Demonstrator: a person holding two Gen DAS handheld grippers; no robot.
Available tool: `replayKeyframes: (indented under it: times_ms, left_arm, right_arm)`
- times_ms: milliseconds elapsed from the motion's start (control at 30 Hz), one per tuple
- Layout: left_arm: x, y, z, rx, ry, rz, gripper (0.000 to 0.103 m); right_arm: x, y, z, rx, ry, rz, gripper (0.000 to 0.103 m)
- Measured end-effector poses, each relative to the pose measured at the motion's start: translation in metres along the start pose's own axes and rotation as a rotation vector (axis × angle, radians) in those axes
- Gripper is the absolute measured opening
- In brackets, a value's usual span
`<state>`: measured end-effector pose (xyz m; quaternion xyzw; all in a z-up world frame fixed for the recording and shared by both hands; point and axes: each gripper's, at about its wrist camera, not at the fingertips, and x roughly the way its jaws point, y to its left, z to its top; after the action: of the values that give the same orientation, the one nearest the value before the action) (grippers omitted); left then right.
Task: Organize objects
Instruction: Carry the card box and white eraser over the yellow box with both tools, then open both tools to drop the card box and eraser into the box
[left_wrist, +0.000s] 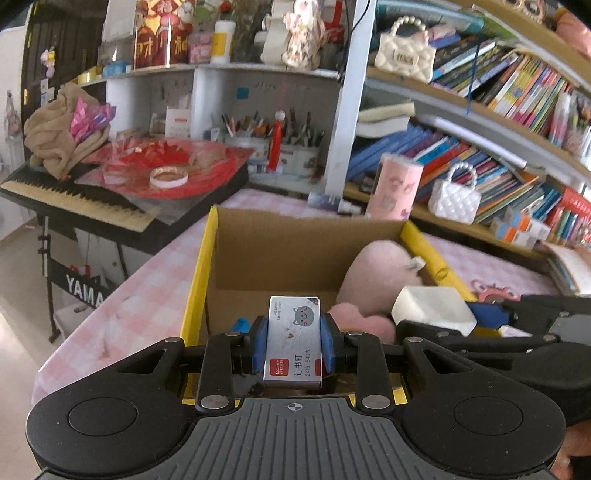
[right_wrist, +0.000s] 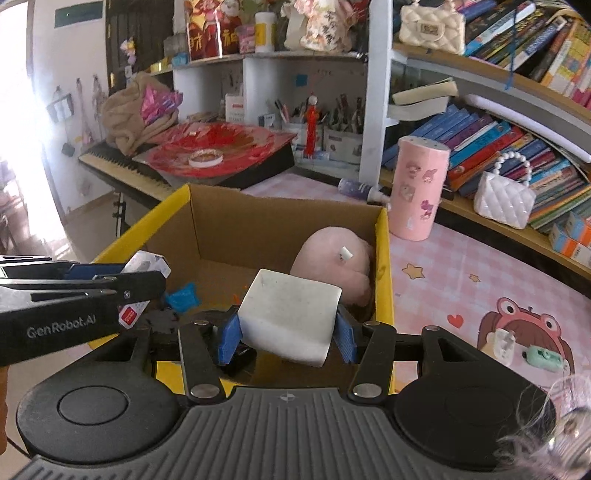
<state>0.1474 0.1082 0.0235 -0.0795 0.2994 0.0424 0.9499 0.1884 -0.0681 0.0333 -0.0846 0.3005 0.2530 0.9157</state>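
Observation:
My left gripper (left_wrist: 293, 341) is shut on a small grey staple box (left_wrist: 294, 341) with a cat picture, held over the near edge of an open cardboard box with yellow rims (left_wrist: 197, 280). My right gripper (right_wrist: 288, 332) is shut on a white block (right_wrist: 290, 317), held over the same cardboard box (right_wrist: 384, 258). A pink plush toy (right_wrist: 336, 258) lies inside at the right; it also shows in the left wrist view (left_wrist: 376, 269). A small blue object (right_wrist: 183, 297) lies on the box floor. The left gripper (right_wrist: 147, 284) shows at the left in the right wrist view.
A pink cylinder (right_wrist: 419, 188) stands right of the box on the pink checked table (right_wrist: 461, 280). A mint eraser-like item (right_wrist: 543, 356) and a white plug (right_wrist: 502, 341) lie at the right. Bookshelves with white handbags (right_wrist: 504, 199) stand behind. A keyboard (left_wrist: 74, 199) with red clutter is at the left.

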Motion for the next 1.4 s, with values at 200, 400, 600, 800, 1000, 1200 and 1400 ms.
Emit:
replayKeyframes:
  times_ms: [200,400,600,800,1000,1200,1400]
  left_arm:
    - [0.017,-0.004,-0.004,0.035,0.043,0.033,0.028]
    - [0.027,-0.007,-0.007,0.045,0.063,0.036,0.028]
    - [0.025,-0.006,-0.006,0.018,0.036,0.038,0.034]
    - [-0.005,0.004,0.006,-0.065,-0.117,0.042,0.054]
    - [-0.02,0.01,0.006,-0.096,-0.143,0.077,0.056]
    - [-0.034,0.018,-0.001,-0.119,-0.149,0.104,0.056]
    - [-0.047,0.026,-0.008,-0.128,-0.156,0.133,0.057]
  right_arm:
    - [0.018,-0.004,-0.003,-0.022,0.046,0.016,0.049]
    - [0.026,-0.008,-0.003,-0.03,0.054,0.039,0.049]
    - [0.028,-0.009,-0.002,-0.046,0.048,0.051,0.049]
    - [0.031,-0.008,0.0,-0.036,0.049,0.061,0.048]
    - [0.038,-0.001,0.008,-0.04,0.041,0.076,0.048]
    - [0.04,0.011,0.019,-0.065,0.016,0.112,0.048]
    - [0.046,0.025,0.012,-0.085,0.068,0.112,0.049]
